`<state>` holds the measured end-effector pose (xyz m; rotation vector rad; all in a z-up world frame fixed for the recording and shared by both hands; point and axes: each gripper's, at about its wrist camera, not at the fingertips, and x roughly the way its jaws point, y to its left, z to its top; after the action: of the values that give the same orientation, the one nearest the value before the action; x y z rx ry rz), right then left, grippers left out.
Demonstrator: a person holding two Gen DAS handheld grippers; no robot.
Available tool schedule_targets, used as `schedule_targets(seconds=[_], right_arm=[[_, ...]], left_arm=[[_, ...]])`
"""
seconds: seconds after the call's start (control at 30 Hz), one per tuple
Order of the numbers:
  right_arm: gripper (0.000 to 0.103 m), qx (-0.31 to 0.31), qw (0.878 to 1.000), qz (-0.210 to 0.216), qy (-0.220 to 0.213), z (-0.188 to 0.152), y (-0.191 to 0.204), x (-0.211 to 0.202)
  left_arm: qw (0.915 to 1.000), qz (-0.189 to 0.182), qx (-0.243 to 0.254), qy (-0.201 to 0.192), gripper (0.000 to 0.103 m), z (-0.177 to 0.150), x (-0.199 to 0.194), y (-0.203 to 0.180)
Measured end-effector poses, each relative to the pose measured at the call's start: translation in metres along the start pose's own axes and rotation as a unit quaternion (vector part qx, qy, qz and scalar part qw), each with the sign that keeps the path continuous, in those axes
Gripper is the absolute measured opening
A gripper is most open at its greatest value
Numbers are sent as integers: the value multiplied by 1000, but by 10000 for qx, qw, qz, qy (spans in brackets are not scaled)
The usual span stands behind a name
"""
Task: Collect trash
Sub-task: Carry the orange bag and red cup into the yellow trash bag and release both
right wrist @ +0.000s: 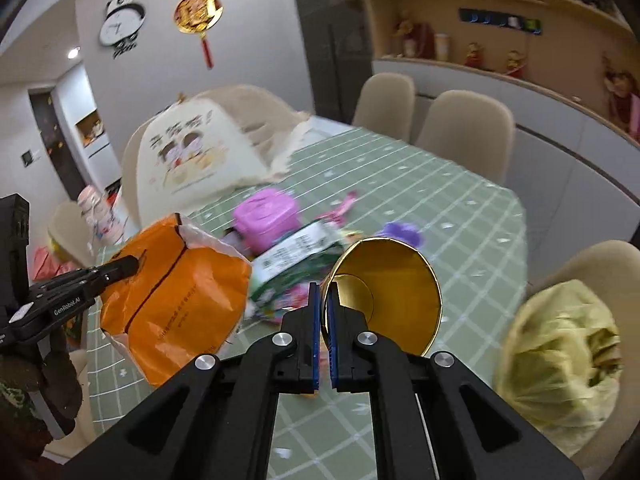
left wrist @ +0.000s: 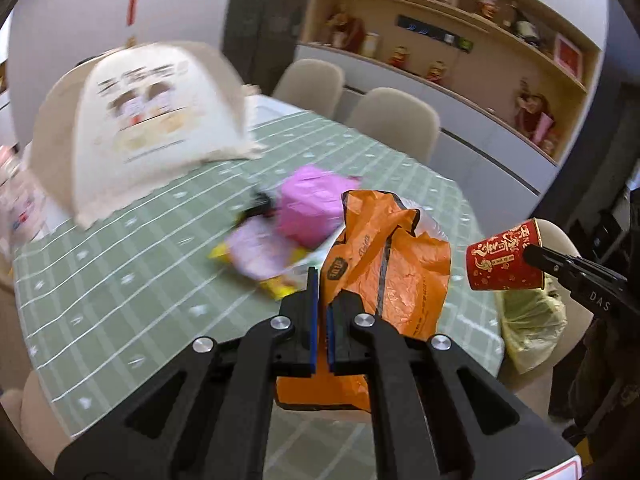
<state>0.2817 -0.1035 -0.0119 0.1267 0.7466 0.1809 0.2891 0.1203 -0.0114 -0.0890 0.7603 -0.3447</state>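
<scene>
My left gripper [left wrist: 321,288] is shut on an orange plastic bag [left wrist: 384,264] and holds it above the green checked table [left wrist: 120,280]. The bag also shows in the right wrist view [right wrist: 176,300], with the left gripper [right wrist: 128,266] clamped on its top edge. My right gripper [right wrist: 323,300] is shut on the rim of a red paper cup with a gold inside [right wrist: 388,292]. From the left wrist view the cup [left wrist: 504,256] hangs past the table's right edge in the right gripper [left wrist: 528,250]. More trash lies mid-table: a pink tub [right wrist: 266,220] and wrappers [right wrist: 296,256].
A cream cloth bag with a cartoon print [left wrist: 136,120] stands at the table's far left. A yellow-green plastic bag [right wrist: 560,364] sits on a beige chair [right wrist: 600,256] at the right edge. More beige chairs [right wrist: 464,128] line the far side, before a shelf wall.
</scene>
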Motion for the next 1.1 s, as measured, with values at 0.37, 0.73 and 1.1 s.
schedule_targets(seconds=[0.37, 0.73, 1.1], right_arm=[[6, 299, 9956, -804, -380, -6, -196, -65], [6, 713, 9890, -1142, -616, -14, -343, -119], [6, 1160, 9930, 232, 35, -43, -371, -63]], left_arm=[[9954, -752, 544, 226, 3, 24, 80, -187], [9853, -1247, 829, 822, 3, 12, 192, -354], [9815, -1388, 456, 1236, 57, -9, 214, -373]])
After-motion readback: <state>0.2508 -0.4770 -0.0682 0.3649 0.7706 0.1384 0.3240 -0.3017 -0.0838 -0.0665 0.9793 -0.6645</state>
